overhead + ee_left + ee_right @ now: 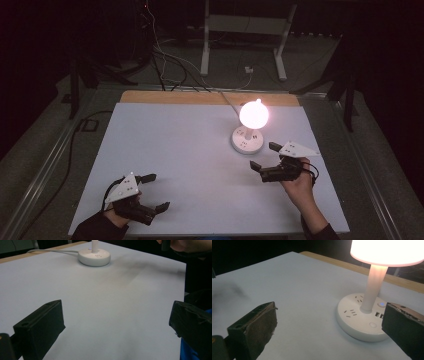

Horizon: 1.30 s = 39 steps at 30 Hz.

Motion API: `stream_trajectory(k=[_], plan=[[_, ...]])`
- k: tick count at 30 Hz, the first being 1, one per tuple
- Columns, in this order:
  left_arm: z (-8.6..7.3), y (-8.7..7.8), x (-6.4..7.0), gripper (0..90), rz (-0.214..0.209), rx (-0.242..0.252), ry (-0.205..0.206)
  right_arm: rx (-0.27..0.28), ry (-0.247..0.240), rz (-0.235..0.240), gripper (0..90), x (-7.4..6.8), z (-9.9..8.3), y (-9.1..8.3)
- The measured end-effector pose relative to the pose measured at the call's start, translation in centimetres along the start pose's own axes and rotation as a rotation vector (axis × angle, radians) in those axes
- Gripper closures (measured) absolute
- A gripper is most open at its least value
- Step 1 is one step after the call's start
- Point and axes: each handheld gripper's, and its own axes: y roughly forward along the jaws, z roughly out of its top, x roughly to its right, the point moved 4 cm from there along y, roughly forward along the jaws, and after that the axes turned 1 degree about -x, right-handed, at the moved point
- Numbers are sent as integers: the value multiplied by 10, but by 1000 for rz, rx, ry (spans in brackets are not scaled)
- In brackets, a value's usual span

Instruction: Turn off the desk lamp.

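- Nearby, the right gripper (pixel 265 155) was held with jaws spread, just beside the lit lamp (pixel 248 131).
- The left gripper (pixel 153 191) was held agape, well apart, over the white table (pixel 175 150).

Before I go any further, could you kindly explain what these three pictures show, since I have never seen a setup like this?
There is no robot here: a person holds a hand-held two-jaw tool in each hand. The high view looks down on the table from above the person's side. There the left tool is near the front edge and the right tool sits just in front of a lamp. The other two pictures come from a camera riding on each tool, looking out between its two black jaws. On the white surface stands only the lit lamp, on a round white base with sockets and buttons, its cable running off the back. Both tools are open and hold nothing.
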Motion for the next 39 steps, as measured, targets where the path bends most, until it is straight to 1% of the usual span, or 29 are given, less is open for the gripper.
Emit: stream_trajectory(k=[7,8,10,11,12,13,14,15,17,20,23,26,27,28,29,31,33,34,35,36,37,38,39], plan=[[0,0,0,4,4,0,-1,-13,-5,0,0,7,4,10],[0,-1,0,5,3,0,-3,-13,-3,-4,0,11,6,13],[0,-1,0,5,2,3,-3,-15,-2,-5,0,13,6,15],[0,-1,0,5,1,3,-3,-16,-4,-12,0,17,7,18],[0,-1,0,5,1,1,-2,-16,-4,-12,0,17,7,18],[0,-1,0,5,2,0,-1,-20,-9,-18,0,21,8,22],[0,-1,0,5,2,0,0,-20,-9,-18,0,21,8,22],[0,-1,0,5,1,0,-1,-23,-6,-23,0,22,8,23],[0,-1,0,4,0,0,0,-40,10,-16,0,27,7,28],[0,-1,0,5,2,1,-3,-60,3,-31,0,32,6,32],[0,-1,0,5,1,0,-1,-67,4,-31,0,34,5,34],[0,0,0,5,2,-1,-4,-79,-4,-52,0,40,4,40],[0,0,0,5,1,-1,-6,-79,-4,-52,0,40,4,40],[0,0,0,4,0,0,-5,-79,12,-67,0,44,3,43],[0,0,0,4,1,-3,-5,-79,12,-67,0,44,3,43],[0,0,0,4,3,-3,-5,-75,32,-89,0,50,2,48],[0,0,0,5,4,-2,-5,-77,36,-98,0,51,2,49],[0,0,0,4,3,0,-5,-81,37,-113,0,54,1,51],[0,0,0,4,2,-2,-5,-81,37,-113,0,54,1,51],[-1,0,0,5,4,-4,-5,-79,61,-119,0,57,0,54],[0,0,0,5,4,-3,-6,-79,61,-119,0,57,0,54],[0,0,0,5,5,-3,-7,-77,70,-131,0,58,0,54],[0,0,0,5,4,-2,-8,-80,79,-129,0,59,0,55]])
